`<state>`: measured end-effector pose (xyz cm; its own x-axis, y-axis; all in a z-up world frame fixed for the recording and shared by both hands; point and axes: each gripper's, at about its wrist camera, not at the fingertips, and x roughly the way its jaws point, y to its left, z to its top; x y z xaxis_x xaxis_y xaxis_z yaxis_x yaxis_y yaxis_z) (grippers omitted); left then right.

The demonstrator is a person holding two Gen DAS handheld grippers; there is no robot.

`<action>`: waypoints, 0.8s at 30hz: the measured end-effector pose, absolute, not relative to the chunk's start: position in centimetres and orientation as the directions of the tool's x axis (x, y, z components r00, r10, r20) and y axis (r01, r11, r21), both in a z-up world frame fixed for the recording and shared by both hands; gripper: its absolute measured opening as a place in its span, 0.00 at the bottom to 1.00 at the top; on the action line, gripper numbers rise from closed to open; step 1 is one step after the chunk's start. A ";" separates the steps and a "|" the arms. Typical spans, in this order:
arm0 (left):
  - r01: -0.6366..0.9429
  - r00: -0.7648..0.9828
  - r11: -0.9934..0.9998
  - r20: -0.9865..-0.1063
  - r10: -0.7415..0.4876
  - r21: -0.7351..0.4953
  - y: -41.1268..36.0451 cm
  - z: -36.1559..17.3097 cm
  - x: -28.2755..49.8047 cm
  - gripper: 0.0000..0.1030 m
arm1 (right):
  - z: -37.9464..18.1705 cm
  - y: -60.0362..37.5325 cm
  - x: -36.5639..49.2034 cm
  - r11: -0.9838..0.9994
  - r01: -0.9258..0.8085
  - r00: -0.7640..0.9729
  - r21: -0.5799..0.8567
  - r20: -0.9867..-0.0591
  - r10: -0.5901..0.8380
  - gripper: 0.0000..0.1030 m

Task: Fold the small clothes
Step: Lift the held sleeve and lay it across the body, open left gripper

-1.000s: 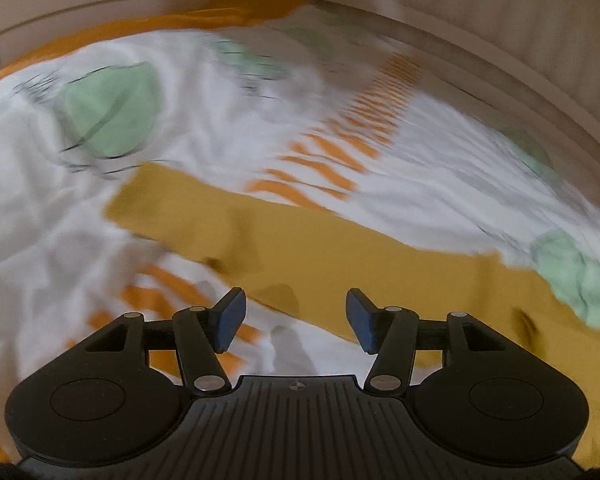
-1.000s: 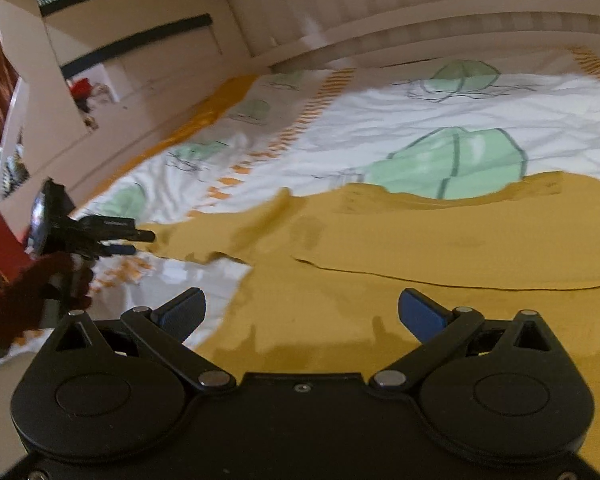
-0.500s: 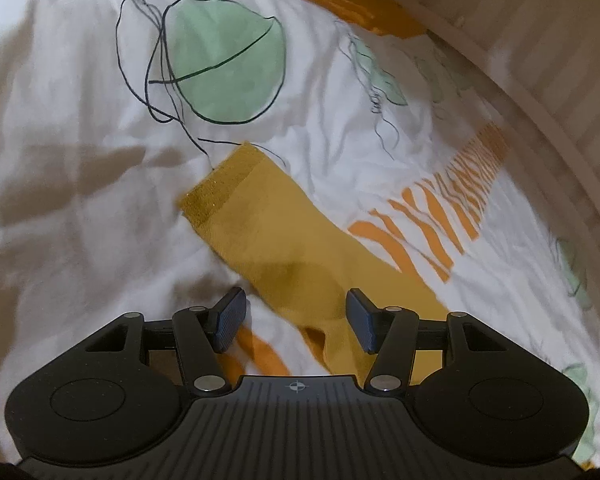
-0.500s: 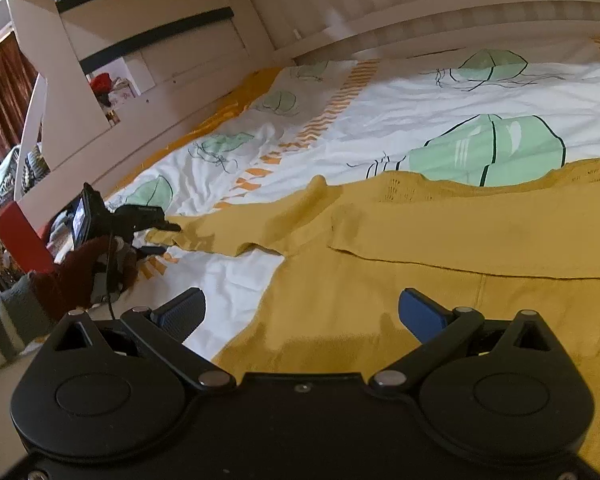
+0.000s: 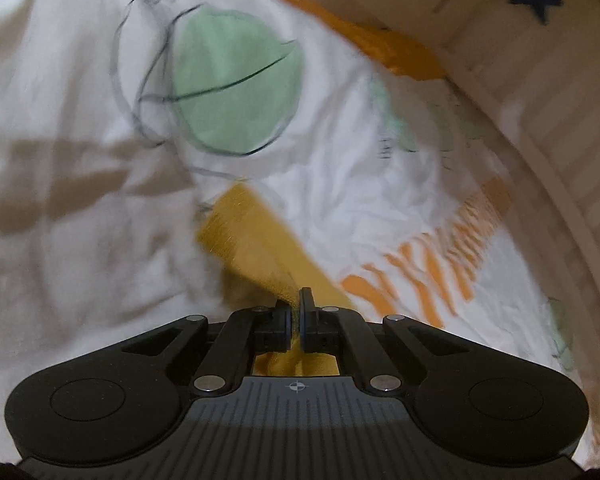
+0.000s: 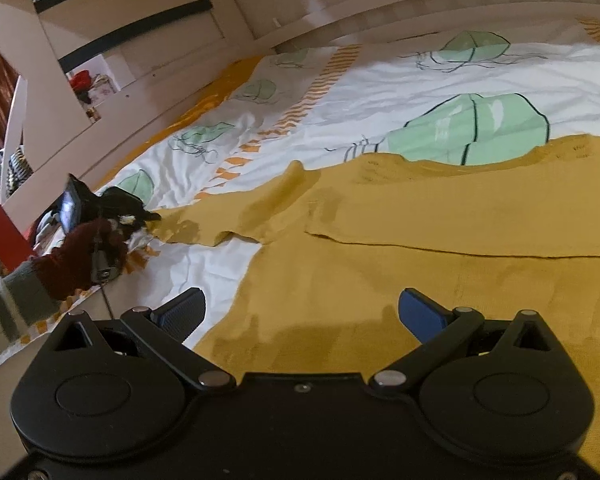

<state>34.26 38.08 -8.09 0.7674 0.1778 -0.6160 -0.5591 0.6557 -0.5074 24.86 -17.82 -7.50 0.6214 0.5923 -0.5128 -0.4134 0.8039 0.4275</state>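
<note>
Both wrist views angled down – sharing yellow garment point(image 6: 440, 216)

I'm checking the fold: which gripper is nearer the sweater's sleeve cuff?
Left. The left gripper is shut on the sleeve just behind its cuff; the right gripper hovers open over the sweater body.

Warm, dim light fills the left wrist view, which is smeared by motion blur: the bedsheet point(image 5: 80, 240) and its green print point(image 5: 236, 80) lose their edges, and soft brown shadows lie across the cloth at left. The right wrist view is brighter and sharper, daylight glinting on the sheet, a shadow pooling on the yellow garment point(image 6: 440, 240). Fisheye distortion bends both frames' edges.
</note>
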 end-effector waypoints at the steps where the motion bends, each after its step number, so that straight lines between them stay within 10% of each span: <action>1: -0.535 0.781 0.679 -0.601 0.170 -0.504 37.5 -7.4 34.3 0.03 | -7.6 -17.9 24.9 0.807 -0.412 0.621 0.424 -0.517 0.589 0.99; 14: -0.027 0.906 0.913 -0.396 -0.149 -0.406 18.4 8.9 34.0 0.03 | -5.8 -21.8 26.1 0.865 -0.291 0.667 0.408 -0.562 0.489 0.99; 24: 0.218 0.809 0.868 -0.414 -0.416 -0.446 -0.1 7.4 37.3 0.03 | -4.6 -27.9 27.4 0.911 -0.129 0.737 0.392 -0.576 0.352 0.99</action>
<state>37.28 -0.13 7.38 0.8094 -0.4163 -0.4143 0.2183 0.8681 -0.4458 27.36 -27.86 -4.58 0.7372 0.3524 -0.5765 -0.1288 0.9108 0.3921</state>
